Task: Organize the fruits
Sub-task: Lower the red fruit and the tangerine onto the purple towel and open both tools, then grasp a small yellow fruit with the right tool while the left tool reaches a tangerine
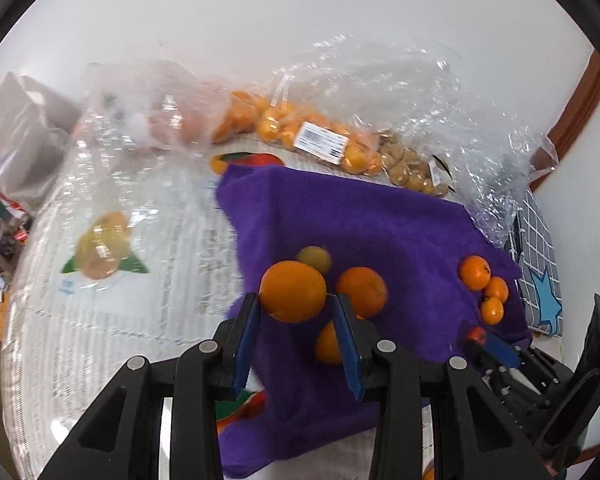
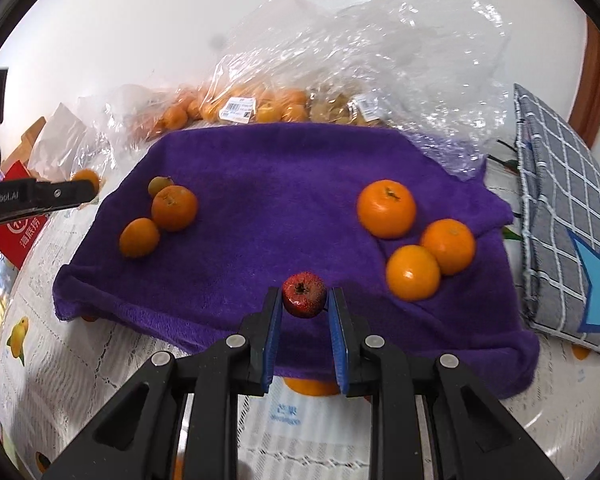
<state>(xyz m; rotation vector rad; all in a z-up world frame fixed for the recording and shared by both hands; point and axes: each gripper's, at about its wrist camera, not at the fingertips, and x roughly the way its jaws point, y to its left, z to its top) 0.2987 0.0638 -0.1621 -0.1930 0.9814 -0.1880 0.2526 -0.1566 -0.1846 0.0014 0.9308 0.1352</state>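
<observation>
Clamped between the blue pads of the right gripper [image 2: 305,300], nearest the right wrist camera, is a small red fruit [image 2: 304,294] with a speckled skin and a dark calyx facing up — the jaws stand as narrow as they go, pressing it from both sides above the near edge of a purple towel [image 2: 260,184]. On that towel, to the right of the red fruit, three oranges [image 2: 414,272] lie in a touching cluster; to the left, well apart from them, two more oranges [image 2: 174,208] sit together with a small greenish fruit [image 2: 159,185] just behind. In the left wrist view the left gripper [image 1: 294,306] has its jaws closed on a single large orange [image 1: 293,291], the pads touching its flanks, and it hangs over the left group on the towel. The right gripper's tip with the red fruit shows at that view's lower right. Behind the towel, against the white wall [image 2: 140,20], clear plastic bags [image 2: 360,40] are piled — one with a barcode label holds many small oranges [image 1: 276,124], and beside it another holds pale brown, round things [image 1: 410,168] that I cannot identify. A printed table covering [image 1: 112,280] with fruit pictures lies under the towel, and a grey checked cushion [image 2: 560,200] with a blue star sits at the right.
</observation>
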